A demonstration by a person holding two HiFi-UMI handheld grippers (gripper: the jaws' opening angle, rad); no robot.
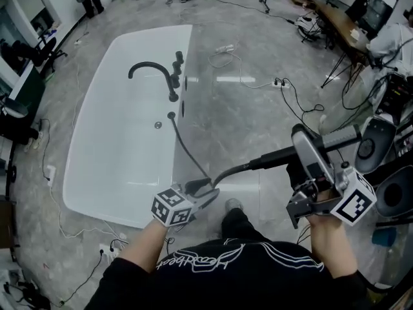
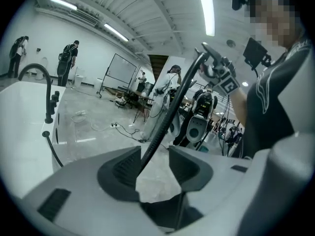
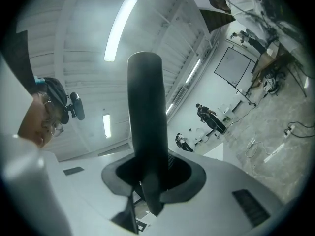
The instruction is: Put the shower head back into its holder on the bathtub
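A white bathtub (image 1: 110, 166) stands at the left of the head view, with a black curved faucet (image 1: 150, 68) and black fittings (image 1: 176, 70) on its right rim. A black hose (image 1: 187, 148) leaves the rim and runs to a dark stick shower head (image 1: 276, 158). My right gripper (image 1: 306, 148) is shut on the shower head (image 3: 145, 117) and holds it up at the right, away from the tub. My left gripper (image 1: 205, 191) is lower, beside the tub's near corner. The left gripper (image 2: 155, 159) stands open with the hose (image 2: 167, 117) passing between its jaws, close to the left pad.
Cables and a power strip (image 1: 226, 47) lie on the grey floor right of the tub. Tables, stands and round black equipment (image 1: 373, 146) crowd the right side. People stand at the far wall. My shoe (image 1: 233, 205) is just below the hose.
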